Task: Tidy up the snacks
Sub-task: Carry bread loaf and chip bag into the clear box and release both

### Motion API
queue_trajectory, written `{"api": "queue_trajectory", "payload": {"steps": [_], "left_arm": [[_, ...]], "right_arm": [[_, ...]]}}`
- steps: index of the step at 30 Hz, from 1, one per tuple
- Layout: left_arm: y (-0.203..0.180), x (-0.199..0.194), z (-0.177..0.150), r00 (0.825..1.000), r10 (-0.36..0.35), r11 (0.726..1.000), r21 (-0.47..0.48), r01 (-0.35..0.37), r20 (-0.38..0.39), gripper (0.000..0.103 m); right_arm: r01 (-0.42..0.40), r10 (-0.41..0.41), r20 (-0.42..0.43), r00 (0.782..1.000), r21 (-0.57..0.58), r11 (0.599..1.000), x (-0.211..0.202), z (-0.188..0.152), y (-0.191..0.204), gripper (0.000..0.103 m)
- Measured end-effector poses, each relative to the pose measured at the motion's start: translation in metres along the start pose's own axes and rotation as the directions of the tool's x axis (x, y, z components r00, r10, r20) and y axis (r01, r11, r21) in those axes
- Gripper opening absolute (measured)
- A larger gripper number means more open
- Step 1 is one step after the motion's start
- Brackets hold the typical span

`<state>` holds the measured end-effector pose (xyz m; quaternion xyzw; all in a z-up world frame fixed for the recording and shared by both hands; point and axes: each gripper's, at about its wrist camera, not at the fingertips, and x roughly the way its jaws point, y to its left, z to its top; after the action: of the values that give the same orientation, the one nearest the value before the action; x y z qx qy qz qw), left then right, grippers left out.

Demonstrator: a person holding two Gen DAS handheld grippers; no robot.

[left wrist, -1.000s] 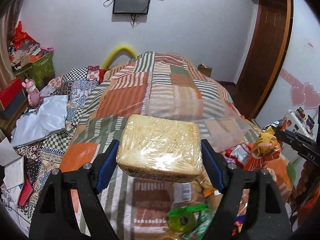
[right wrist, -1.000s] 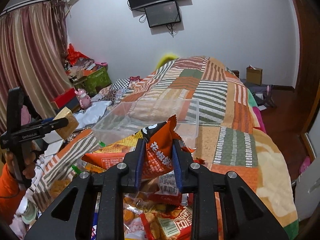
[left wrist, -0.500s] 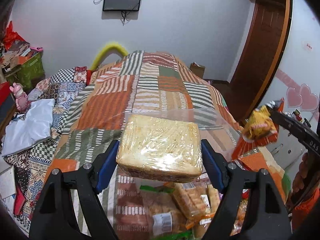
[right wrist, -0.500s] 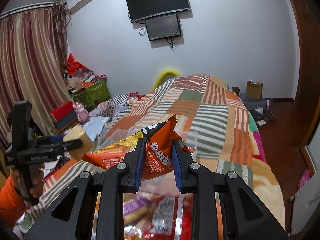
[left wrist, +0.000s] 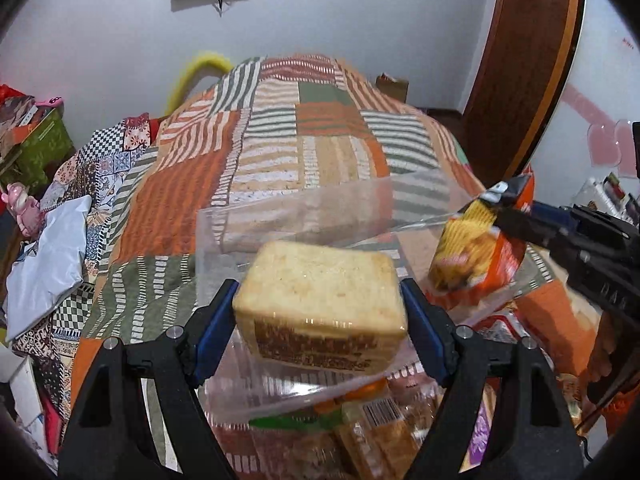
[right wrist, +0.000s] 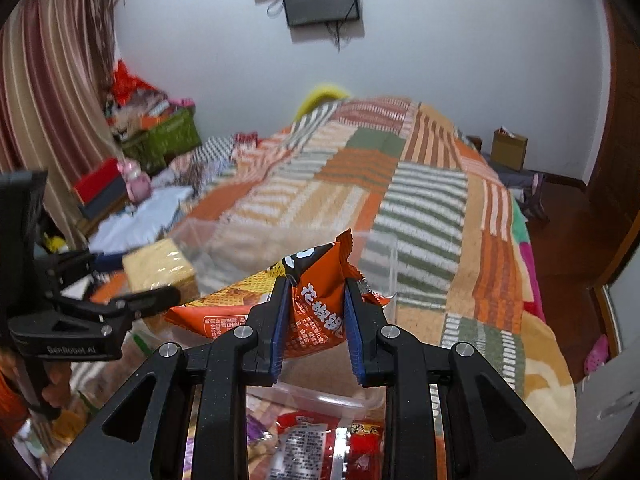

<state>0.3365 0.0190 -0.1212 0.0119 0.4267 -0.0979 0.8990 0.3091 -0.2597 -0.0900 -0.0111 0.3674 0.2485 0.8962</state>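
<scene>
Above the clear plastic bin [left wrist: 224,228] on the patchwork quilt [left wrist: 272,148], the left gripper [left wrist: 320,312] clamps a wrapped bread loaf [left wrist: 320,300]. Beside it, the right gripper [right wrist: 316,312] pinches an orange snack bag [right wrist: 320,304]. Open quilt lies beyond the bin's far rim.

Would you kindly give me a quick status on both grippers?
Left gripper shut on wrapped bread. Right gripper shut on orange snack bag. Both over clear bin; nothing blocking.
</scene>
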Motion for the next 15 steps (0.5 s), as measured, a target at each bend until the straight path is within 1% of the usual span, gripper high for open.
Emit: {"api": "queue_trajectory", "payload": {"steps": [6,9,11,13,15], "left_arm": [[-0.003,0.019,-0.002,0.998,0.014,1.0,0.009,-0.013,-0.054,0.079],[-0.002,0.027,-0.005,0.995,0.025,1.0,0.01,-0.024,-0.098,0.079],[0.0,0.031,-0.007,0.992,0.032,1.0,0.006,-0.031,-0.118,0.079],[0.002,0.032,-0.008,0.992,0.028,1.0,-0.007,-0.029,-0.125,0.079],[0.002,0.029,-0.007,0.992,0.033,0.999,-0.01,-0.035,-0.122,0.079]], "right_arm": [[0.001,-0.005,-0.078,0.997,-0.05,0.999,0.015,-0.006,0.007,0.024],[-0.009,0.002,-0.111,0.994,-0.055,0.998,0.019,-0.008,0.007,0.027],[0.008,-0.015,-0.111,0.994,-0.062,0.998,0.018,-0.008,0.006,0.027],[-0.005,-0.003,-0.118,0.993,-0.062,0.998,0.015,-0.008,0.005,0.027],[-0.004,-0.003,-0.108,0.994,-0.063,0.998,0.009,-0.007,0.006,0.032]]}}
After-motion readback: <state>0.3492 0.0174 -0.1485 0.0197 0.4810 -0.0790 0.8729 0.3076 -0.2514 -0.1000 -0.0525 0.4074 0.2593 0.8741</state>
